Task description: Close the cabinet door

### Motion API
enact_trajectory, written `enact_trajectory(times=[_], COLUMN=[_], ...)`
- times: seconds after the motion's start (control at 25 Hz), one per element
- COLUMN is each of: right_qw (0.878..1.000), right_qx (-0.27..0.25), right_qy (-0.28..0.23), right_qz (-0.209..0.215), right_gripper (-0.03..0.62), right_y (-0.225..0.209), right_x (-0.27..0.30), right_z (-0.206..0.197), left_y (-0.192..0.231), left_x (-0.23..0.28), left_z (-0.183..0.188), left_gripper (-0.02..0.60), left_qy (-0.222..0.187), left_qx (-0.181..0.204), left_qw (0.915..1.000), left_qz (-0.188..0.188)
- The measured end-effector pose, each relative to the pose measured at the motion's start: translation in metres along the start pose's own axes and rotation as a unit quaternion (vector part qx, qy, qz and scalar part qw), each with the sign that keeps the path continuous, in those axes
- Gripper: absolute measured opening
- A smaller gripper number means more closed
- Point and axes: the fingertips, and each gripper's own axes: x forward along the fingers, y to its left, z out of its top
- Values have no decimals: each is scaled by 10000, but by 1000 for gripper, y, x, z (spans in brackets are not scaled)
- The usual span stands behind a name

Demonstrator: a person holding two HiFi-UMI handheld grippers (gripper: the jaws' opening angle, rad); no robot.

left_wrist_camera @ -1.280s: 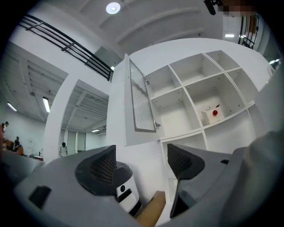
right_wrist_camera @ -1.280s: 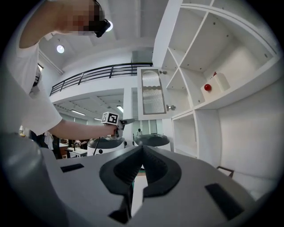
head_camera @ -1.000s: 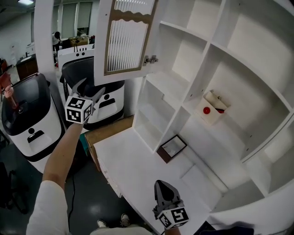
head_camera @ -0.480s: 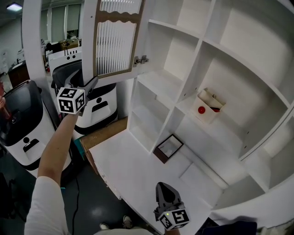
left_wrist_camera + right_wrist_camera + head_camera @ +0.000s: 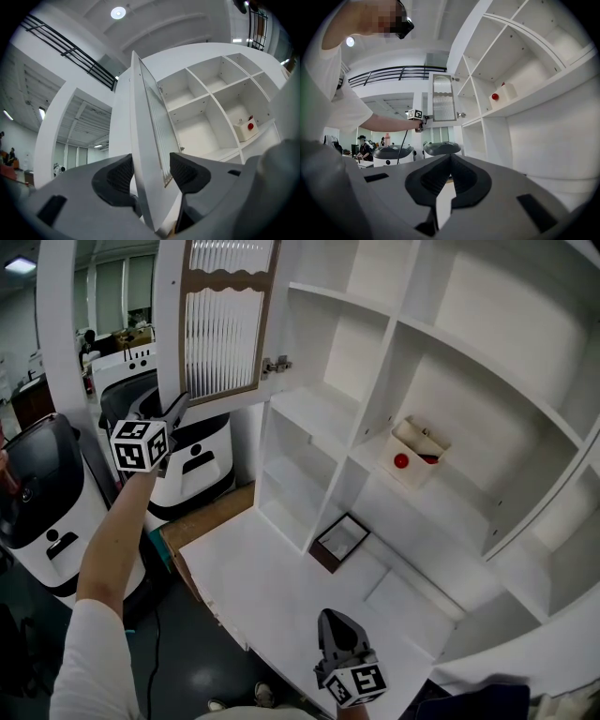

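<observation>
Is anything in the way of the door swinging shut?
Nothing visible is. The cabinet door hangs open on its hinge, and the compartment it covers is bare. The left gripper has just been closing its jaws on the door's lower edge.

The cabinet door (image 5: 220, 329) runs off the head view's top edge; the shelving unit (image 5: 323, 418) is cut at top and right. The white box (image 5: 412, 452) with a red dot — too small to identify, as is whatever the small frame (image 5: 341, 540) holds. A white-and-black machine (image 5: 37, 498) is clipped at the left edge; the white sleeve (image 5: 94, 662) at the bottom.
</observation>
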Motion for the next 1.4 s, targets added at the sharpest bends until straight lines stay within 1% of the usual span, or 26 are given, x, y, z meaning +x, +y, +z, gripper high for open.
enact_trajectory(times=[0.12,0.24,0.4,0.64,0.72,0.88,0.96,1.12,1.28,1.4], right_qw=[10000,10000,9999,9987,9983,9975,9972,9967,9965,9961], right_qx=[0,-4,-37,-270,-308,-373,-410,-429,-411,-404], right_qy=[-20,-18,-16,-308,-367,-452,-471,-512,-543,-601], right_qz=[-5,52,145,318,346,390,409,462,492,507], right_gripper=[-3,-3,-3,-3,-3,-3,-3,-3,-3,-3], right_y=[0,0,4,10,13,18,20,24,23,21], right_x=[-1,3,18,52,60,69,72,71,68,68], right_z=[0,-1,3,42,51,63,68,74,77,80], left_y=[0,0,-7,-27,-33,-57,-68,-85,-110,-126], left_x=[-1,-4,-9,-21,-26,-35,-37,-41,-45,-42], left_z=[0,2,4,11,13,17,20,24,28,31], left_gripper=[235,160,152,134,128,120,112,101,95,94], left_qy=[-18,-77,-130,-179,-156,-117,-95,-108,-146,-135], left_qx=[-69,-83,-62,22,104,398,441,313,259,148], left_qw=[10000,9999,9999,9998,9998,9988,9985,9990,9988,9993], left_qz=[36,55,59,-8,-64,-264,-324,-286,-402,-315])
